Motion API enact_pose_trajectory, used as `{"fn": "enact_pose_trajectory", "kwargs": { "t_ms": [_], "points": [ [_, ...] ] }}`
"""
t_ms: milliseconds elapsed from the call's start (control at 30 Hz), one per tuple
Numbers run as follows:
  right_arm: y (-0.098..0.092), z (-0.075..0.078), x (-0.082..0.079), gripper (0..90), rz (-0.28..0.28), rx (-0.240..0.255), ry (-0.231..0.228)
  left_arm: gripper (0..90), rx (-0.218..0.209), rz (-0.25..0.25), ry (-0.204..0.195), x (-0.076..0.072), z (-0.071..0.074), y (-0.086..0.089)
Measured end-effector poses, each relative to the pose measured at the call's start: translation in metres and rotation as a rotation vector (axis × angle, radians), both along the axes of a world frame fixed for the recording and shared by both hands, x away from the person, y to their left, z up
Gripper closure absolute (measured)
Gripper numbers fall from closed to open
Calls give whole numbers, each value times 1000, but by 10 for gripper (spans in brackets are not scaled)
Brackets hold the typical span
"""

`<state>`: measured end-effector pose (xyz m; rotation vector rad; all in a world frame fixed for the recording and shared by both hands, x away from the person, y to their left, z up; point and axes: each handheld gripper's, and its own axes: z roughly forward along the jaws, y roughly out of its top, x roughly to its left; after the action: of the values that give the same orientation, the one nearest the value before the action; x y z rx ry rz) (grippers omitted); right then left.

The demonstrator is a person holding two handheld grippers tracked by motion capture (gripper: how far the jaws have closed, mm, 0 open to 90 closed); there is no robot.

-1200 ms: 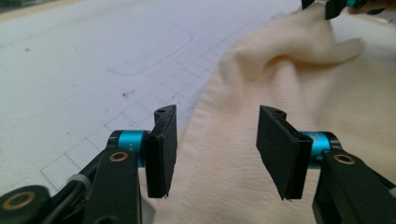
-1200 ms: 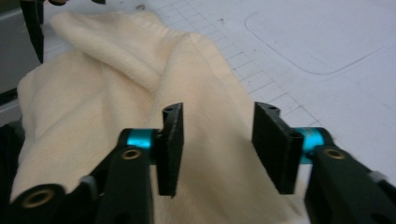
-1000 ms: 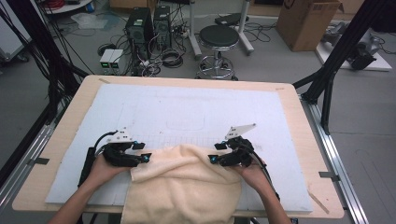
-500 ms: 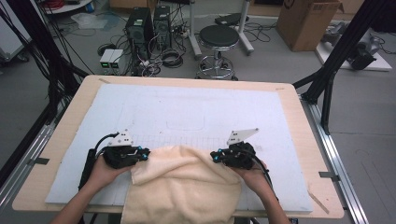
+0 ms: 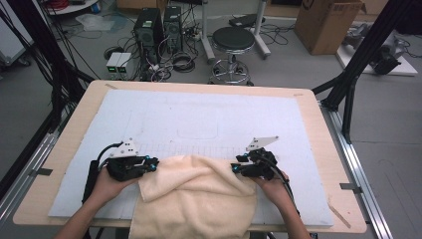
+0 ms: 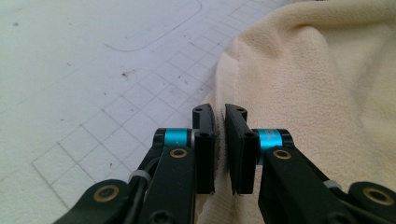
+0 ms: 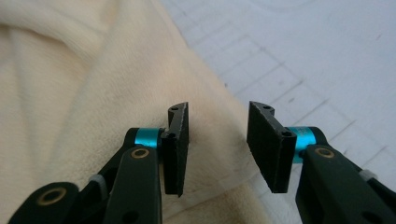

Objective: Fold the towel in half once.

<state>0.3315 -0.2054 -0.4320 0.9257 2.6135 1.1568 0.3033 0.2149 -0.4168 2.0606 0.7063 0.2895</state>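
The table point(image 5: 318, 107) is covered by a white gridded mat point(image 5: 199, 119), and a cream towel point(image 5: 199, 199) is draped over its near edge, bunched in soft folds between the 2 grippers. Against the frame from 1 second ago the towel's upper edge is seen a little farther up the mat, and both hands are set closer to its 2 upper corners.

The left gripper point(image 6: 219, 140) has just been closed: its jaws are seen pressed nearly together with the towel's left edge pinched between them. The right gripper point(image 7: 218, 144) was closed and has just been opened again; its jaws are spread, and the towel's hemmed corner lies beneath and between them, apparently unclamped, though contact at the lower pad is hard to judge.

So only 1 corner is judged secured. A second pinch on the right corner would be needed before the towel can be drawn out flat across the mat; lifting now would likely drag the cloth askew.
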Motion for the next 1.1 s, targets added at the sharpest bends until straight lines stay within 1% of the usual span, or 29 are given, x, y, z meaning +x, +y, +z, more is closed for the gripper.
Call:
{"fn": "enact_pose_trajectory", "kwargs": {
  "t_ms": [33, 67, 100, 133, 200, 233, 267, 300, 367, 433, 500, 533, 633, 700, 733, 767, 800, 833, 867, 900, 933, 967, 1000, 1033, 1067, 1100],
  "points": [
    [1, -4, 3, 596, 1, -1, 24, 814, 0, 5, 1, 1, -1, 0],
    [1, -5, 4, 674, 2, 18, 38, 814, -3, 11, 4, 2, -1, 0],
    [1, -5, 4, 734, 14, 25, 39, 814, 2, 11, 1, 3, -2, 0],
    [3, -3, 2, 769, 16, 15, 17, 813, -4, 16, 1, 3, -2, 0],
    [4, 0, -1, 821, 21, 9, -9, 813, 0, 14, -3, 3, -2, -1],
    [4, 2, -2, 831, 24, 10, -19, 813, 1, 15, -4, 3, -2, -1],
    [3, 4, -3, 833, 20, 13, -22, 813, -9, 16, -4, 4, -2, -1],
    [1, 5, -4, 835, 19, 26, -28, 813, -14, 22, -3, 4, -2, 0],
    [-3, 10, -5, 840, -1, 63, -41, 813, -18, 27, -5, 5, -1, 0],
    [-7, 14, -6, 843, -12, 89, -67, 813, -28, 34, -8, 6, 0, 0],
    [-12, 16, -5, 845, -29, 118, -72, 814, -48, 50, -9, 8, 0, -2],
    [-14, 17, -5, 846, -41, 117, -71, 814, -50, 56, -9, 9, 1, -3],
    [-17, 18, -3, 846, -54, 135, -75, 814, -53, 71, -3, 12, 1, -5],
    [-17, 18, -3, 846, -52, 139, -68, 814, -57, 77, 1, 13, 3, -7],
    [-17, 18, -3, 846, -49, 138, -69, 815, -58, 70, 2, 11, 5, -7],
    [-17, 19, -6, 845, -40, 138, -63, 819, -65, 62, 3, 9, 6, -6],
    [-17, 21, -8, 846, -36, 142, -58, 822, -74, 38, 4, 1, 11, -6],
    [-17, 27, -16, 846, -17, 148, -59, 827, -91, 16, 14, -6, 14, -4],
    [-17, 31, -22, 845, 0, 162, -58, 831, -136, -42, 36, -19, 21, -2],
    [-17, 38, -34, 845, 25, 206, -41, 832, -172, -127, 44, -35, 28, 0],
    [-17, 47, -49, 835, 73, 246, -38, 824, -193, -219, 49, -52, 35, 1],
    [-15, 55, -64, 788, 122, 254, -40, 784, -195, -252, 27, -65, 41, 2],
    [-13, 63, -77, 720, 149, 244, -65, 706, -190, -245, -11, -73, 47, 4],
    [-13, 68, -84, 677, 156, 236, -88, 623, -190, -225, -35, -76, 51, 6],
    [-14, 73, -87, 659, 151, 229, -92, 607, -187, -198, -57, -74, 54, 9],
    [-14, 75, -86, 647, 151, 228, -105, 608, -188, -168, -69, -69, 55, 10]
  ]
}}
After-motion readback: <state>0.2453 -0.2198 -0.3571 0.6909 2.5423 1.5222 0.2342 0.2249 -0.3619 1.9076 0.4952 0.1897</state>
